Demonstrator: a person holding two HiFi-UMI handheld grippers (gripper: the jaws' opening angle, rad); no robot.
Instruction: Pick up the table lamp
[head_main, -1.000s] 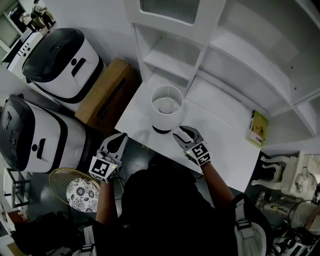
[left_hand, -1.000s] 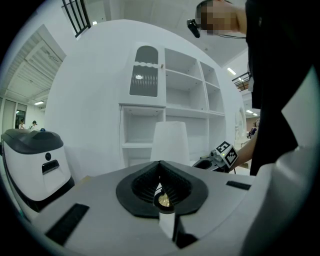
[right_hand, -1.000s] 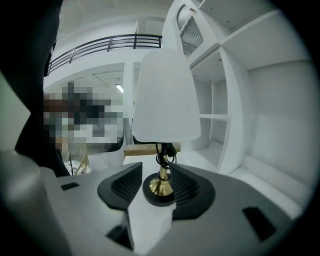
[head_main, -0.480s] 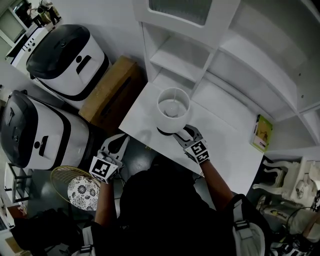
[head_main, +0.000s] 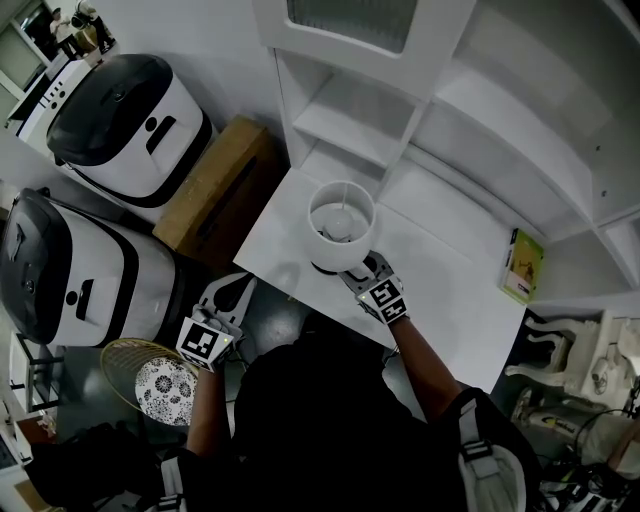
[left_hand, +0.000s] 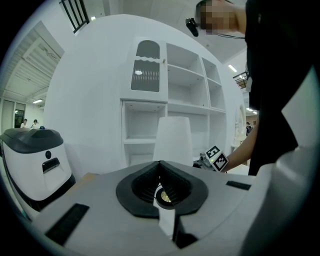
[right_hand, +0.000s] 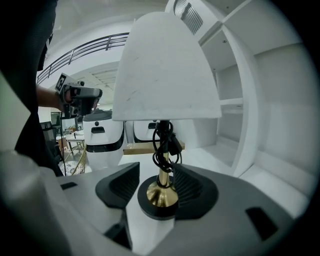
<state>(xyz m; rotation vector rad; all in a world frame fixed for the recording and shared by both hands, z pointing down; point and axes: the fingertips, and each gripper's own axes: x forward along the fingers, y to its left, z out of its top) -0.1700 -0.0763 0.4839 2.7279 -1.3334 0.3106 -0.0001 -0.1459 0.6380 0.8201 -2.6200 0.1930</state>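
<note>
- Head view: since the earlier frame the right claw (head_main: 360, 272) has advanced across the worktop (head_main: 450, 280) to the foot of the table lamp (head_main: 340, 222), and its jaws have just been opening. The left claw (head_main: 232, 292) hangs off the worktop's near edge, well apart from the lamp.
- Left gripper view: the left claw is clenched on nothing. It is judged idle and kept clear.
- Right gripper view: the right claw is released and straddles the brass stem (right_hand: 162, 175) above the black base (right_hand: 157, 207), not yet closed on it. The low approach is judged to favour the rigid stem over the shade. The lamp stands upright on the worktop.
</note>
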